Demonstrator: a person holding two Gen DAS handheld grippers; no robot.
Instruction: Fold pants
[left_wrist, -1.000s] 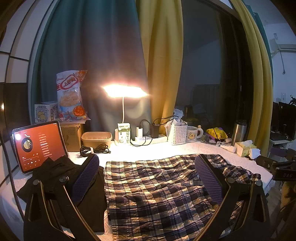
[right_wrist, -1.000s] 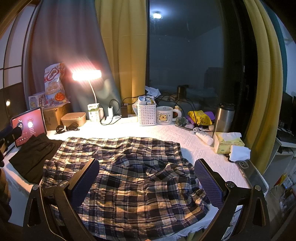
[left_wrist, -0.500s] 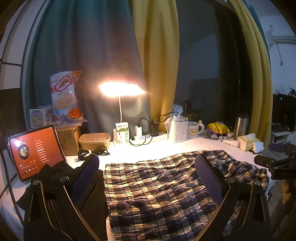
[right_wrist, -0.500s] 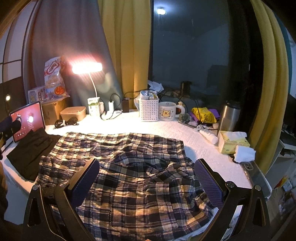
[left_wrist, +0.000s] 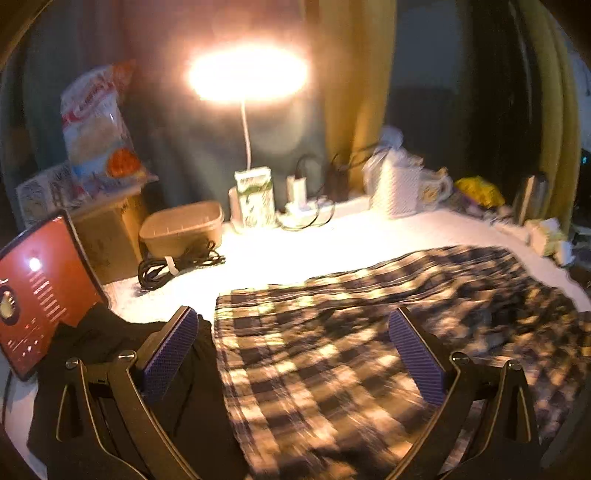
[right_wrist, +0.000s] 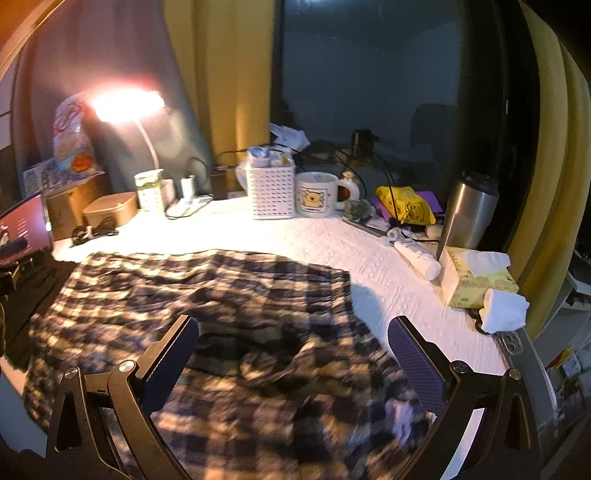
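**Both grippers spread wide over plaid pants, nothing gripped**

Left gripper: jaws wide apart, empty. It hangs over the left end of the plaid pants. Its left finger pad sits in front of a dark garment lying at 8 o'clock, just beside the pants' edge. Left view is motion-blurred.

Right gripper: jaws wide apart, empty, over the right, rumpled end of the pants. Cloth there is bunched into folds at 6 o'clock between the fingers; a small pale bit shows at 5 o'clock, too blurred to identify.

Pants lie spread across the white table cover, filling the lower centre of both views.

Rest of the scene, right view:
- lit desk lamp at 10 o'clock
- white basket and bear mug at 12
- steel tumbler and tissue box at 2–3

Left view: red-screen tablet at 9 o'clock, coiled black cable at 10.
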